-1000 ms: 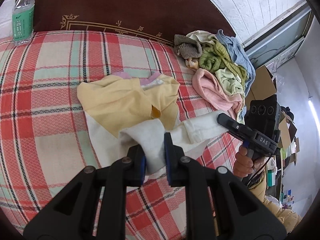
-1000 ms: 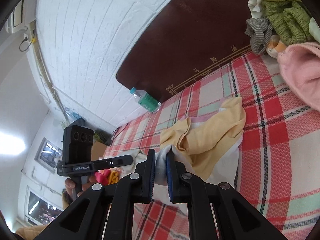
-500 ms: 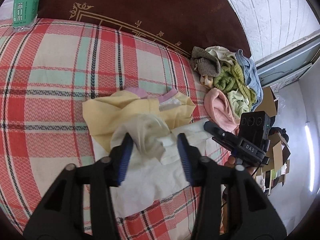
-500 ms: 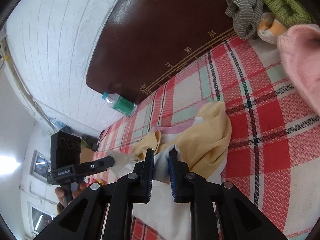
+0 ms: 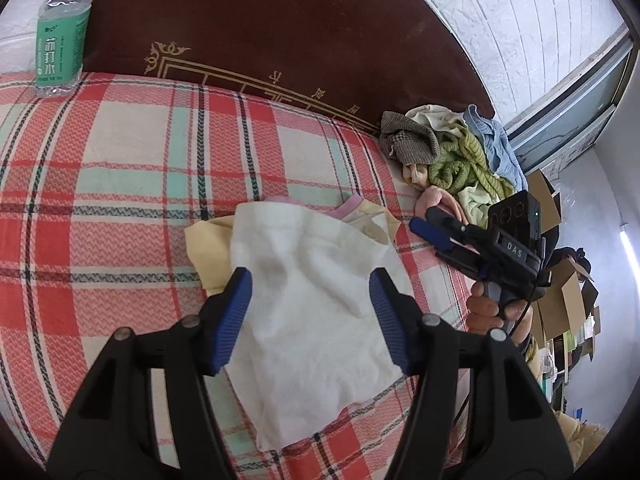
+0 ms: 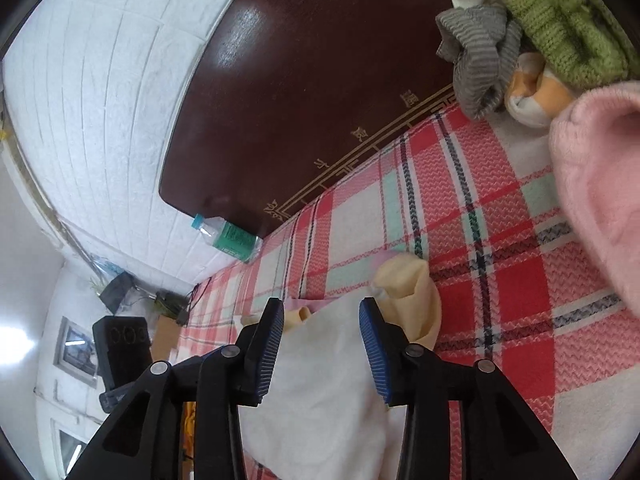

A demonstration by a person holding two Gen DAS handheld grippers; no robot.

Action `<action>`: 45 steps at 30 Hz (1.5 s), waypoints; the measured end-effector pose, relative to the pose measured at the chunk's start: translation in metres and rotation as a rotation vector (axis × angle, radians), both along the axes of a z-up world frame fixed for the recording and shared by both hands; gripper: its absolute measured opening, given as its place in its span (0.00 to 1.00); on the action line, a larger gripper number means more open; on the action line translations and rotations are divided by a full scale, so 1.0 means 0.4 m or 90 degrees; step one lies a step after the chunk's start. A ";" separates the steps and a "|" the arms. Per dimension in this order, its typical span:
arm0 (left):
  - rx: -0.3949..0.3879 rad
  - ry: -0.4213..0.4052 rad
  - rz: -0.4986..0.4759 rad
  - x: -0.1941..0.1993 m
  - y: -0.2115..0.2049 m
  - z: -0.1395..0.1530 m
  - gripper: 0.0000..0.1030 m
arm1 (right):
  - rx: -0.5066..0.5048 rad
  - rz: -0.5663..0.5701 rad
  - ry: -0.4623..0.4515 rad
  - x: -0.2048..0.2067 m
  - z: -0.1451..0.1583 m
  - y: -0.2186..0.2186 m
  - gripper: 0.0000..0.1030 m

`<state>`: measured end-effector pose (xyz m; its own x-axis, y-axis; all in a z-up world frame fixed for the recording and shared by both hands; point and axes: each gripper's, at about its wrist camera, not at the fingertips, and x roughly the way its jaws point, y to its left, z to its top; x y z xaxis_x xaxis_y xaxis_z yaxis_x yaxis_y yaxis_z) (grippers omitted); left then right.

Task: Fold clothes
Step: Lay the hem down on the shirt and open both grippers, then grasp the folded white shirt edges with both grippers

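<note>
Now we have both grippers standing apart over the cream-white and pale-yellow cotton garment (image 5: pixel 312 300), which lies folded over itself on the red plaid bedcover (image 5: pixel 120 200), midway between the clear plastic water bottle with a green label (image 5: pixel 60 36) and the heap of unfolded knitwear (image 5: pixel 460 156) at the dark brown headboard (image 5: pixel 280 32). The left gripper (image 5: pixel 310 316) has just been opening; its blue pads (image 5: pixel 234 320) flank the white layer without pressing on it, so nothing is held. The right gripper (image 6: pixel 320 344) has just been opening too, with cloth between its jaws but free of them.

We judge the fold freshly laid and unsecured. The upper white layer sits rumpled, with the yellow edge poking out on the bottle side; it may spring back or slide if a ribbed pad catches it as we draw away. A careless pull could drag the whole garment toward the bed's near edge. The right gripper also sits close to the pink fleece piece (image 6: pixel 592 184) of the heap, which could snag on a wide swing.
</note>
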<state>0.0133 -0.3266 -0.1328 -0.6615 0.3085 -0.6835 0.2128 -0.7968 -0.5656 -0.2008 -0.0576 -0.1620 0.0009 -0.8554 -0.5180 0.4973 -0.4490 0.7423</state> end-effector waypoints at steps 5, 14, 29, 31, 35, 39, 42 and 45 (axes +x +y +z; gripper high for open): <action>-0.068 -0.012 -0.019 0.032 0.021 -0.017 0.61 | 0.062 0.071 0.111 0.054 0.026 -0.010 0.48; -0.117 -0.064 -0.028 -0.062 0.037 -0.083 0.55 | 0.169 0.158 0.162 0.090 -0.061 -0.107 0.09; -0.082 -0.046 0.039 -0.019 -0.025 -0.072 0.60 | 0.119 0.117 0.185 0.094 -0.030 -0.032 0.31; -0.086 -0.032 0.043 0.008 -0.019 -0.066 0.69 | 0.124 0.137 0.221 0.126 -0.017 -0.036 0.43; -0.089 -0.047 0.014 0.004 0.005 -0.081 0.69 | 0.180 0.163 0.220 0.131 -0.056 -0.075 0.33; -0.092 -0.091 0.003 -0.023 0.028 -0.127 0.69 | 0.190 0.157 0.202 0.115 -0.084 -0.082 0.08; -0.095 -0.079 0.006 -0.020 0.033 -0.127 0.69 | 0.170 0.127 0.203 0.096 -0.070 -0.061 0.06; -0.071 -0.074 0.019 -0.015 0.020 -0.132 0.69 | 0.166 0.110 0.178 0.070 -0.085 -0.047 0.06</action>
<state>0.0074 -0.3186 -0.1858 -0.5835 0.2081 -0.7850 0.2958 -0.8457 -0.4441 -0.1727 -0.0762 -0.1959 -0.0380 -0.6955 -0.7175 0.7476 -0.4962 0.4414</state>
